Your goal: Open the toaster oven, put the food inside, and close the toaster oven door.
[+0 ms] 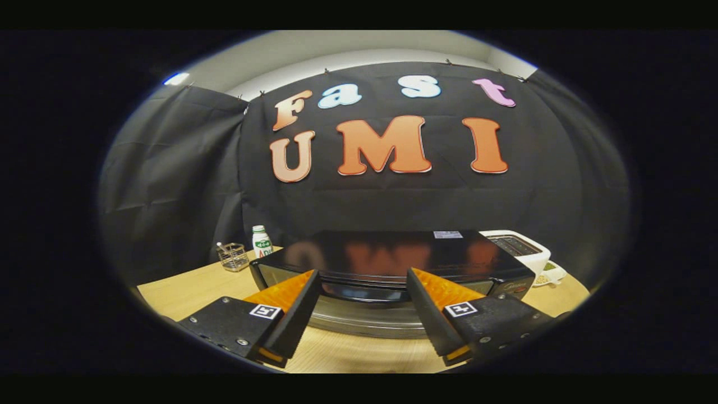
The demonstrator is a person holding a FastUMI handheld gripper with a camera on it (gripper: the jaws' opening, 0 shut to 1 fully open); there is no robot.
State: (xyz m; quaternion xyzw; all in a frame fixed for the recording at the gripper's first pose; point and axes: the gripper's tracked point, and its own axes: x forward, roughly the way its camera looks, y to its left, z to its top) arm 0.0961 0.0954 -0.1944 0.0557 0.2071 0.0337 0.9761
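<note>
I see the gripper (pixel 363 280) held just above the wooden surface (pixel 185 297), its two fingers (pixel 291 303) spread wide apart and holding nothing. The toaster oven (pixel 392 255), a black box with a glossy top, stands just ahead of the fingers, and its front edge lies between their tips. A curved metal part (pixel 364 320), seemingly the door handle, runs along its near side low between the fingers; I cannot tell from here whether the door is open or closed. On the far left of the surface, beside the oven's left corner, stands a small white bottle (pixel 261 241) with a green label, and just left of it a small wire basket (pixel 233 257). To the oven's right, further back, sits a white appliance (pixel 519 249), with a small dish (pixel 549 275) nearer to me at its side. I cannot make out the food.
</note>
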